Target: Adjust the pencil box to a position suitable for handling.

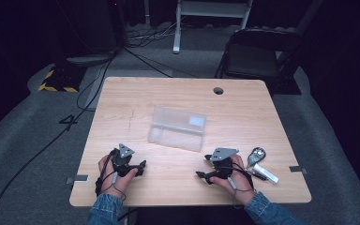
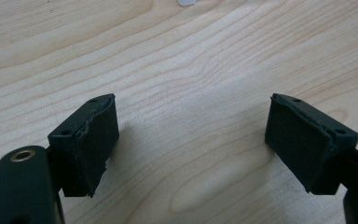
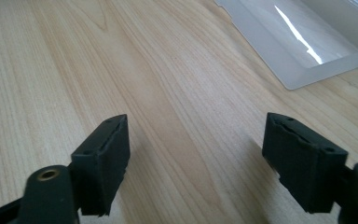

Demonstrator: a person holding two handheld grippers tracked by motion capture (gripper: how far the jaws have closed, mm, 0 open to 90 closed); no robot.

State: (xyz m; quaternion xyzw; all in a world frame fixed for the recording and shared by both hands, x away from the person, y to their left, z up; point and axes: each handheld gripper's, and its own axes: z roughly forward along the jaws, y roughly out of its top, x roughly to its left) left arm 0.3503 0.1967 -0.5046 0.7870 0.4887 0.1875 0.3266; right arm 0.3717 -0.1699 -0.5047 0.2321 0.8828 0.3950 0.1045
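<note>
Keys, with what may be a white tag, lie lower right just beside the right gripper, nearer it than the left gripper; both grippers' jaws stand apart, empty.

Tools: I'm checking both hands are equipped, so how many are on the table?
2: the left tool at the near left and the right tool at the near right, both open and empty.
</note>
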